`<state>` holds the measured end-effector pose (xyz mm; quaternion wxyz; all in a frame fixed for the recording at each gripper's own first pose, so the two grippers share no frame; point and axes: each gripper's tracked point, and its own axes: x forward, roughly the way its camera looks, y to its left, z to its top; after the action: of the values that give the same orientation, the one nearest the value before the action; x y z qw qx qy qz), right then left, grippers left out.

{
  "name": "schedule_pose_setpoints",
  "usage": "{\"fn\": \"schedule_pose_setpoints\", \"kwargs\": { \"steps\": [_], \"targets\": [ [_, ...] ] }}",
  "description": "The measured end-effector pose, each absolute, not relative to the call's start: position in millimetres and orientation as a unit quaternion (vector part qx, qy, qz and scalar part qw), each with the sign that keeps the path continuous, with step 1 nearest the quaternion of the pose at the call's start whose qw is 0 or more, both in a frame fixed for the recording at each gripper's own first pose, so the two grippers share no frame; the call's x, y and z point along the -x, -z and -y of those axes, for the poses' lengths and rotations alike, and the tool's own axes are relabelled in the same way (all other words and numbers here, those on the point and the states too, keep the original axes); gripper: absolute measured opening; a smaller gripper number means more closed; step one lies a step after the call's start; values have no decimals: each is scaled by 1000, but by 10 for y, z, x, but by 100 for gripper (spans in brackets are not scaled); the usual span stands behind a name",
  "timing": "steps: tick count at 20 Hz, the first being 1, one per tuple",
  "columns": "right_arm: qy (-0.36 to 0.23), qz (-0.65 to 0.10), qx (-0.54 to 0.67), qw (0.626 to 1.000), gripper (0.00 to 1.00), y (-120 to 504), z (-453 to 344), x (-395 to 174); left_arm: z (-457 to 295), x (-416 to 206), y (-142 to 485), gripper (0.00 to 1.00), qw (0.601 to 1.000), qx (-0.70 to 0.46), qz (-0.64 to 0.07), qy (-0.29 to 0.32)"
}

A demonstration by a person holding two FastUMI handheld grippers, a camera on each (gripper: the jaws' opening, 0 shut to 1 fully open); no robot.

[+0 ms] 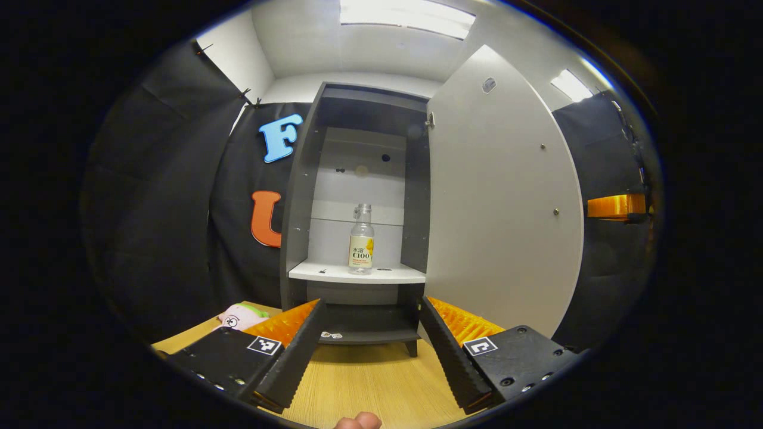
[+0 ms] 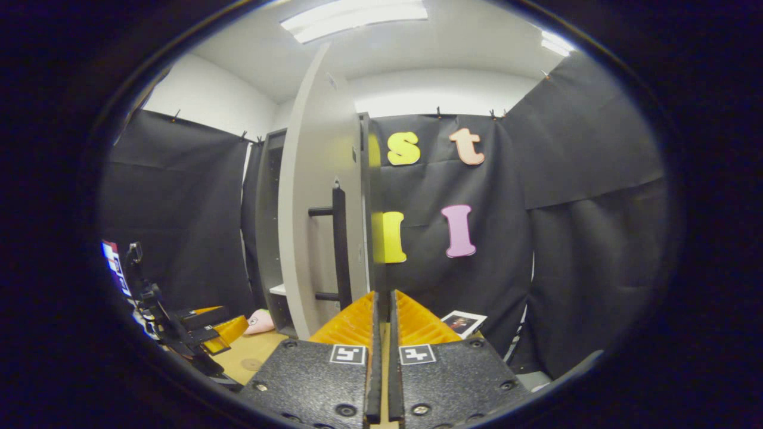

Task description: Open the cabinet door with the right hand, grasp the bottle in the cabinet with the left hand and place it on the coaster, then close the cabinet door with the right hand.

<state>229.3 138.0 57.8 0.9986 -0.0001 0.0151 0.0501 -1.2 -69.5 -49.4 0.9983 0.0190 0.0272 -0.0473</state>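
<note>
Bottle (image 1: 361, 239) is standing upright on the white shelf (image 1: 357, 274) inside the dark-framed cabinet (image 1: 298, 196), well beyond the left tongs (image 1: 371, 316), which are spreading wide and empty in the left gripper view, aimed straight at it. The clear plastic body with its yellow-and-white label looks slim, light and smooth, so a fast or off-centre closing could probably tip it or let it slide between the ribbed black fingers (image 1: 298, 351). The pale, flat cabinet door (image 1: 501, 196) is hanging open just to the right of the reach path, and a wide approach might knock it. A pink plush toy (image 1: 238, 316) is lying on the wood-grain counter (image 1: 363, 381).

In the right gripper view, the right tongs (image 2: 382, 301) are sitting nearly closed, gripping nothing, just short of the door's edge. The door's black bar handle (image 2: 340, 244) is standing to their left. If this hand drifts, the door could swing back toward the reaching arm. A round coaster (image 2: 251, 364), I judge, is resting on the counter below the other tool.
</note>
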Motion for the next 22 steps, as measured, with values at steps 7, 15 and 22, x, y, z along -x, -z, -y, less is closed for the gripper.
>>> {"fn": "schedule_pose_setpoints", "kwargs": {
  "steps": [7, 15, 22],
  "targets": [
    [-45, -6, -5, 999, 80, -565, -1316, -2343, 686, -231, 175, 95, 999, -29, -2, 35],
    [-45, -9, -37, 998, 95, -493, -1344, -2416, 893, -1101, -202, 95, 995, -50, 15, 83],
    [-21, -17, -65, 998, 95, -385, -1125, -2390, 740, -2227, -300, 95, 995, -68, 1, 72]
  ]
}}
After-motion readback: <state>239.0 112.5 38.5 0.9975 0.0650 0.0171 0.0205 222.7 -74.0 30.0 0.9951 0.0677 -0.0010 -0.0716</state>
